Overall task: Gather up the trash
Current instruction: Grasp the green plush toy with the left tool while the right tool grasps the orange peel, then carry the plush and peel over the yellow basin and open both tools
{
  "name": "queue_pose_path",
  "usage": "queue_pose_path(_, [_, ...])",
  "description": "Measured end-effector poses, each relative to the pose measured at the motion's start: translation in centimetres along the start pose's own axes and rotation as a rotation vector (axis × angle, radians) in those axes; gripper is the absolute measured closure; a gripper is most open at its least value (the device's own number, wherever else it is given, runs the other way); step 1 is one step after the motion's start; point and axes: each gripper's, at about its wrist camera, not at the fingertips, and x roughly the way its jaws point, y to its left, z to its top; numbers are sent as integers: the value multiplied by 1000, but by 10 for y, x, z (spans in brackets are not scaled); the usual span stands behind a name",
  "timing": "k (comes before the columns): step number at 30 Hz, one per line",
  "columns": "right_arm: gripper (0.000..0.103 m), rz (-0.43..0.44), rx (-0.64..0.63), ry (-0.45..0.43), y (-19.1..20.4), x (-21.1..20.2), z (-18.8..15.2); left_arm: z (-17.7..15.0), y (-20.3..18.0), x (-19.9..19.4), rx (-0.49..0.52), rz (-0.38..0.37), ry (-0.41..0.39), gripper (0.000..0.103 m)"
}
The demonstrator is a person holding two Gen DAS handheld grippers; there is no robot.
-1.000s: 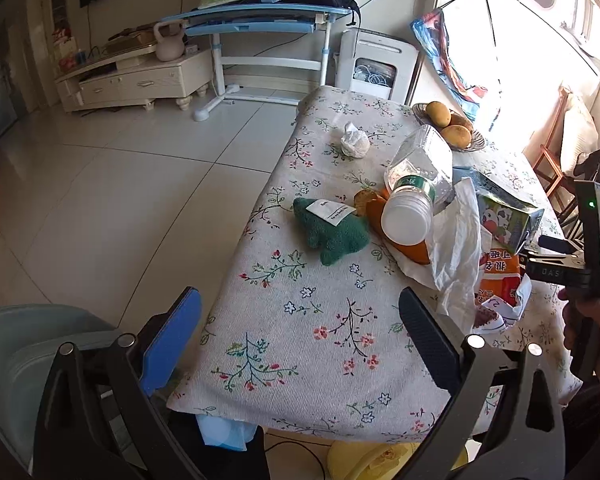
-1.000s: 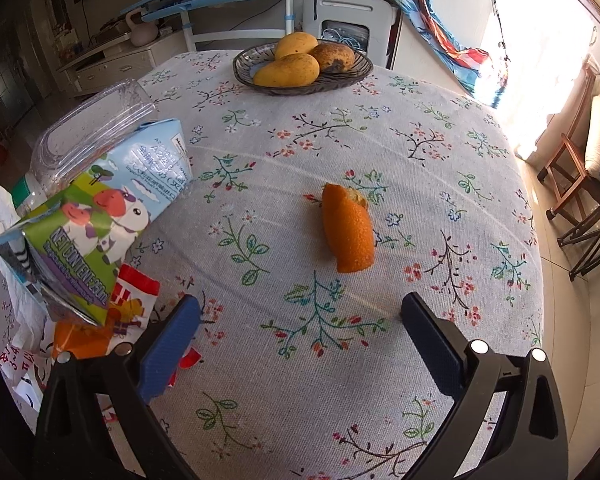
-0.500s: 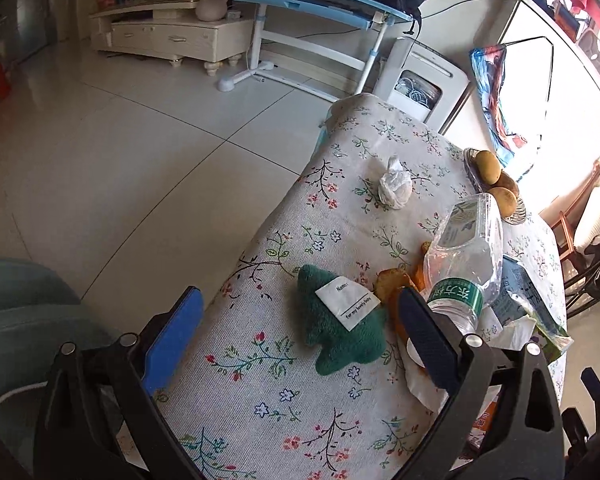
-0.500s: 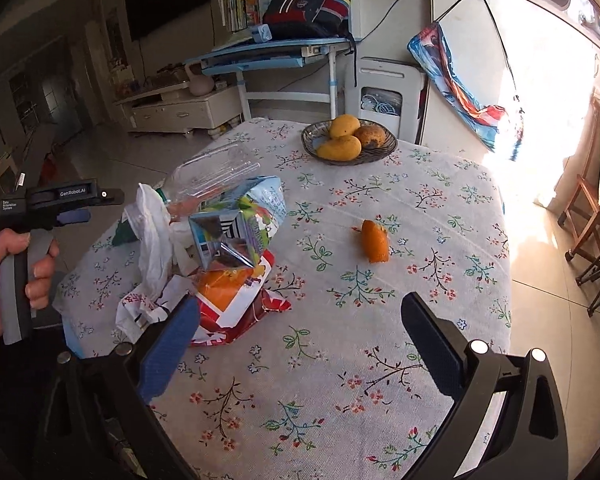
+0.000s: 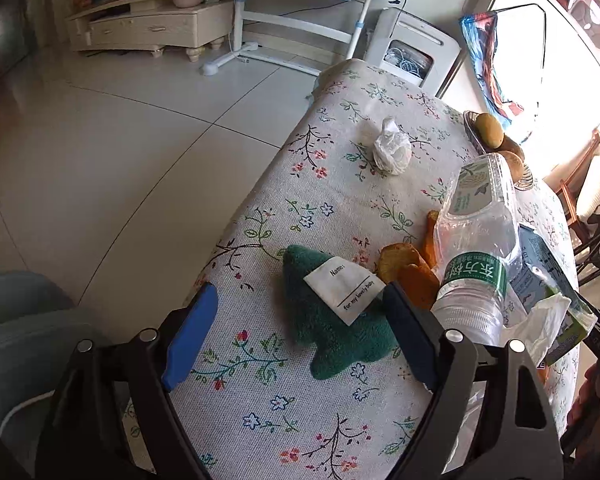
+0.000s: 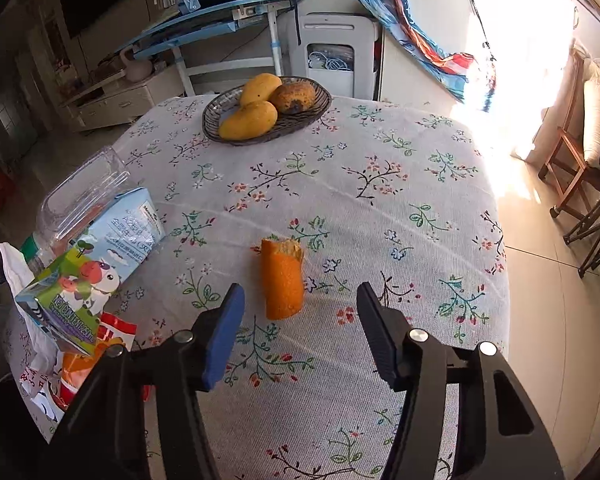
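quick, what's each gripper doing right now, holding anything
Left gripper: open, just been closing, green plush toy between its fingers, not gripped.
Right gripper: open, just been closing, empty, orange peel just ahead.

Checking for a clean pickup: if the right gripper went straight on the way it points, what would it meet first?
Most likely the orange peel lying alone on the tablecloth. It sits just beyond the right gripper, whose jaws have just been closing with nothing between them yet. Depth is hard to judge.
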Motion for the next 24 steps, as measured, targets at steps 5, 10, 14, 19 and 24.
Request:
queue_pose_path(5, [54,14,-6,8,1,8,0,-4,-12,0,46,-55,7,63])
queue_pose_path(10, [66,30,-13,17,4,13,1,-9,-12,-17,57,-87,-28,71])
queue_pose_path(14, [79,42,-25,20,7,14,4,-12,-7,-39,64,-87,-90,71])
queue_pose_path(19, [81,41,-36,15,12,15,5,-8,0,-57,45,-80,-153,71])
queue_pose_path(24, [85,43,-29,-5,11,12,5,-9,-6,-75,77,-57,-238,71])
